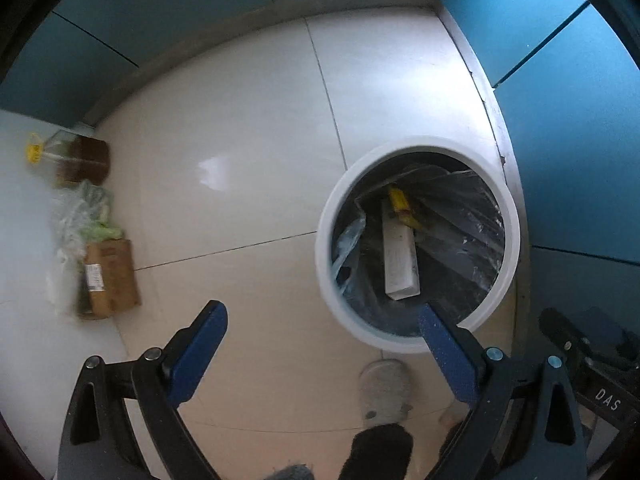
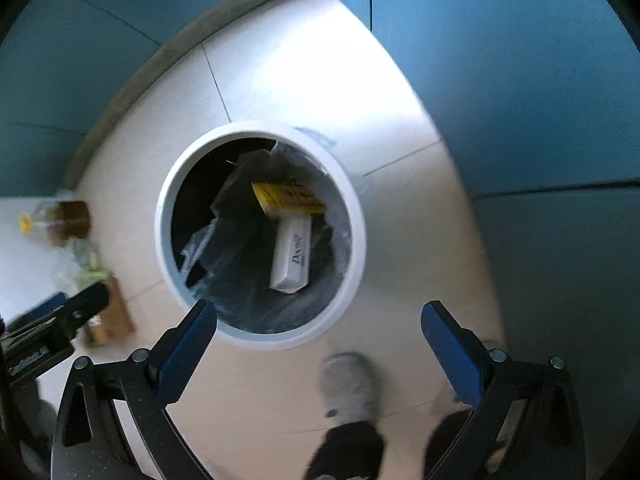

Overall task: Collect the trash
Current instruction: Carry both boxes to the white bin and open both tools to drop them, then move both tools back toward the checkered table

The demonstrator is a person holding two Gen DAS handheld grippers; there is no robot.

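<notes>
Tiled floor [image 1: 240, 140], white bin [image 2: 362, 240] w/ white box [image 2: 292, 256], lettering unreadable, both tongs apart

Floor [image 1: 248, 128] was pale glossy tile with thin grout lines, blue walls around it. White round trash bin [image 1: 416, 336] stood on it near the corner. By the left wall: brown jar [image 1: 86, 160], crumpled plastic bag [image 1: 80, 216], cardboard box [image 1: 112, 276], clustered together.
</notes>
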